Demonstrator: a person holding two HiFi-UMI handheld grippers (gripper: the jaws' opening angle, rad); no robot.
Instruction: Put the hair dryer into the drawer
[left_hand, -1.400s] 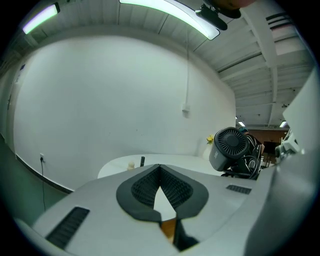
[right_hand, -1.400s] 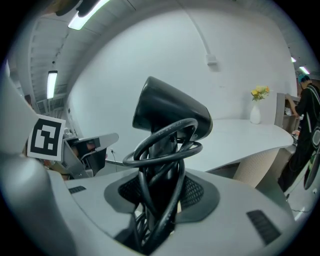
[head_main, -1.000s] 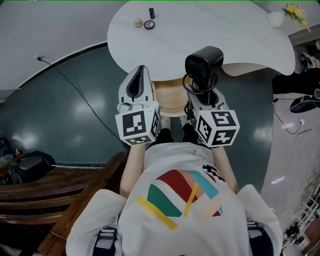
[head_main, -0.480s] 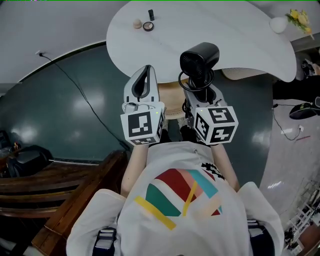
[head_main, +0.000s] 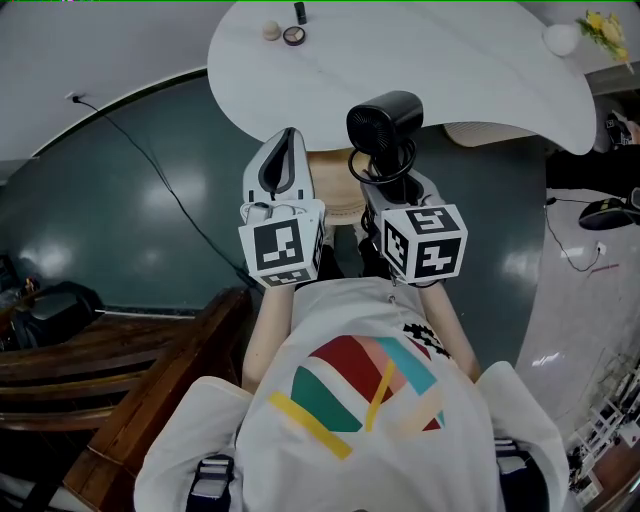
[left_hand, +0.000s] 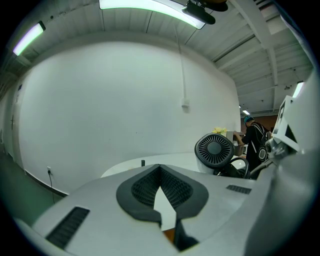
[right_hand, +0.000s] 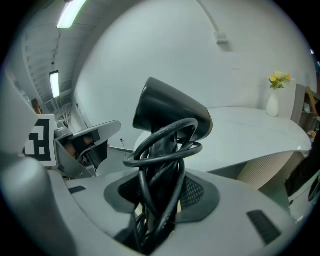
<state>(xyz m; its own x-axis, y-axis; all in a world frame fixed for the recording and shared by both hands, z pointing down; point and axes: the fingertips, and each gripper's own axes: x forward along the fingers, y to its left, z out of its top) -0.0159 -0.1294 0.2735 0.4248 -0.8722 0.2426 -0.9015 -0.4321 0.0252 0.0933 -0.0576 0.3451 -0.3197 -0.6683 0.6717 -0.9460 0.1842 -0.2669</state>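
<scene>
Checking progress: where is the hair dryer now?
Head view, centre: the hair dryer stands clamped in the right gripper, by the white table's near edge.

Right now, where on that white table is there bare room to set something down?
The wide middle of the white table is bare, between the small items at its far left and the vase at its right end. It is crowded in front of the near edge: the right gripper holds the hair dryer there, with the left gripper beside it.
</scene>
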